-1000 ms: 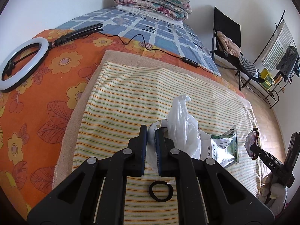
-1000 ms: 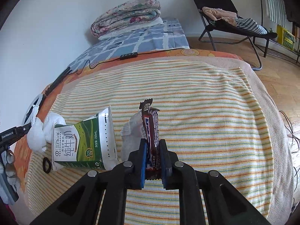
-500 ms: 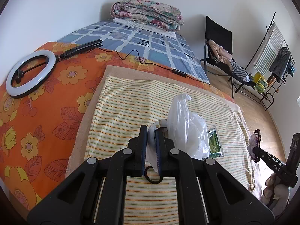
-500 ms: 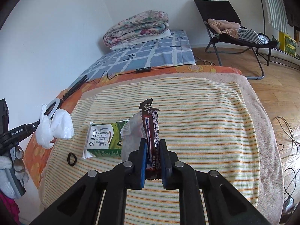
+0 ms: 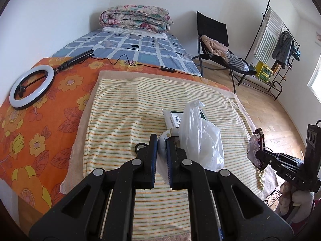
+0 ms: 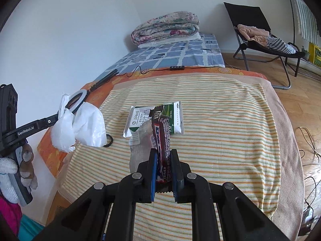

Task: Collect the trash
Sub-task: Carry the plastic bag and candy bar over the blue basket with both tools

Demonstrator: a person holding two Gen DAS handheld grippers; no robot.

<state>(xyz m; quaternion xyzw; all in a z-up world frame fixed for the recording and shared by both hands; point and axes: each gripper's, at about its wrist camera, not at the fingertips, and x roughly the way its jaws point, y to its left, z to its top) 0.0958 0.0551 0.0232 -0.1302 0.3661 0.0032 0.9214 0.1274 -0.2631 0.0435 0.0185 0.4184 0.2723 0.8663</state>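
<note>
My left gripper (image 5: pixel 162 140) is shut on the rim of a white plastic bag (image 5: pixel 200 140), which hangs lifted above the striped towel (image 5: pixel 124 120); the same bag (image 6: pixel 80 128) shows at the left of the right wrist view. My right gripper (image 6: pixel 163 156) is shut on a dark red snack wrapper (image 6: pixel 161 132) together with a crumpled clear wrapper (image 6: pixel 139 146), both raised off the bed. A green and white milk carton (image 6: pixel 156 120) lies flat on the towel beyond them, partly hidden by the bag in the left wrist view, milk carton (image 5: pixel 174 118).
A black hair tie (image 6: pixel 108 140) lies on the towel by the bag. A ring light (image 5: pixel 30 88) with its cable rests on the orange flowered sheet. A folded quilt (image 5: pixel 136 18) sits at the bed's far end. A black chair (image 5: pixel 216 46) and clothes rack (image 5: pixel 276 46) stand on the wooden floor.
Both grippers have pulled back and risen from the bed, carrying the bag and the wrappers. The milk carton and hair tie stay on the towel, now farther off.
</note>
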